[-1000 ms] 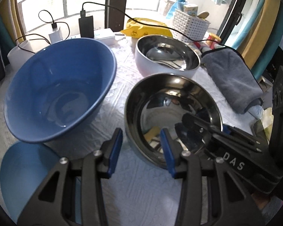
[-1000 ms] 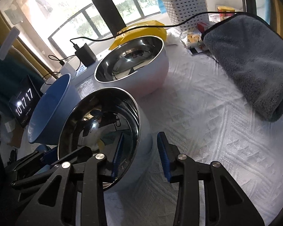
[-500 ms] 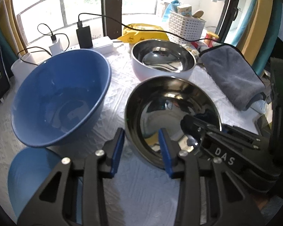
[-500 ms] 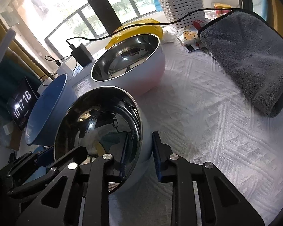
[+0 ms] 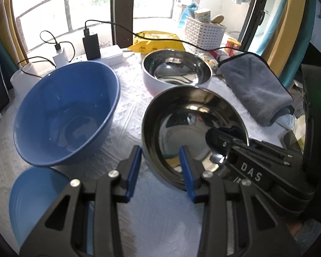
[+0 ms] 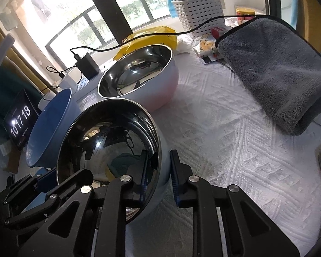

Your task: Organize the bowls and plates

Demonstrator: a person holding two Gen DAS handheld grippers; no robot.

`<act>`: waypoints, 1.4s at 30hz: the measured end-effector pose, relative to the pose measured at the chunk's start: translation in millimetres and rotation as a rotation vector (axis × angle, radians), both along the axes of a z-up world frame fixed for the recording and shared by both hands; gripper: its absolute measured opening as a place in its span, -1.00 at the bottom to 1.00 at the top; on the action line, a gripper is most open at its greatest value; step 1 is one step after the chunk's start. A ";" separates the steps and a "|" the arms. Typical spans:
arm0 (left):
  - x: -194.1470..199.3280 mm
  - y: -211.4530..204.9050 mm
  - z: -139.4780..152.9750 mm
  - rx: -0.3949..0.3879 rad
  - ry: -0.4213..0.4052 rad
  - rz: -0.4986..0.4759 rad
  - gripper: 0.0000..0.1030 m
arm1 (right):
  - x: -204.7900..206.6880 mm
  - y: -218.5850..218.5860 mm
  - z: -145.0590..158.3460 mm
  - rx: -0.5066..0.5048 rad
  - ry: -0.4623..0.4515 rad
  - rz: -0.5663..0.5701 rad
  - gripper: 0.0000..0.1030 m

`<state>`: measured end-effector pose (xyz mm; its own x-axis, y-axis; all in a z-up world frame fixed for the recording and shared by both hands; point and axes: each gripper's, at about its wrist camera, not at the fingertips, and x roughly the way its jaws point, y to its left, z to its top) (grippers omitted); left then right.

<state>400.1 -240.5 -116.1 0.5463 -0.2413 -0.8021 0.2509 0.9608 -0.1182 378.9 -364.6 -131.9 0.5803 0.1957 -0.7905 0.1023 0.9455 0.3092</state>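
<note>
The right gripper (image 6: pixel 157 172) has closed in on the near steel bowl (image 5: pixel 190 128) since a second ago: back then its two blue pads stood wide apart around the rim, and now they sit one inside the bowl and one outside, pressed close to the wall. It looks clamped on the rim, though a thin gap could still be there. The bowl also looks tipped up a little toward the window, so it may be starting to lift off the white tablecloth (image 6: pixel 235 150). The left gripper (image 5: pixel 160 167) has its pads apart, one on each side of the bowl's near edge, not squeezing anything. Everything else sits around that bowl: the second steel bowl (image 5: pixel 176 71) with the pale outside is just behind it, the big blue bowl (image 5: pixel 66 111) is just to its left, and a small blue plate (image 5: pixel 36 201) lies in front of the blue bowl. The grey towel (image 5: pixel 256 85) is to the bowl's right, well apart. This grip means the bowl is likely ready to be carried. I think it will go into the other steel bowl behind it, since they look like a matching pair, but the steel is slippery, so it could slide.
</note>
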 end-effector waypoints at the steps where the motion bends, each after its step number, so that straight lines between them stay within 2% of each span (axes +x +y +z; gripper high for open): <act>1: -1.0 0.8 1.1 -0.002 -0.002 0.000 -0.27 | -0.5 0.3 1.0 -0.002 -0.002 0.000 -0.60; 26: -34.5 33.0 59.3 -0.052 -0.110 -0.003 -0.27 | -24.3 27.6 63.2 -0.054 -0.104 0.001 -0.61; 42: -42.8 74.4 77.2 -0.069 -0.143 0.048 -0.27 | -23.3 70.6 86.0 -0.074 -0.142 0.047 -0.61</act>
<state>357.3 -166.0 -38.9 0.6662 -0.2641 -0.6974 0.2242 0.9628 -0.1505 355.6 -293.9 -45.9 0.6790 0.1698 -0.7142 0.0174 0.9689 0.2469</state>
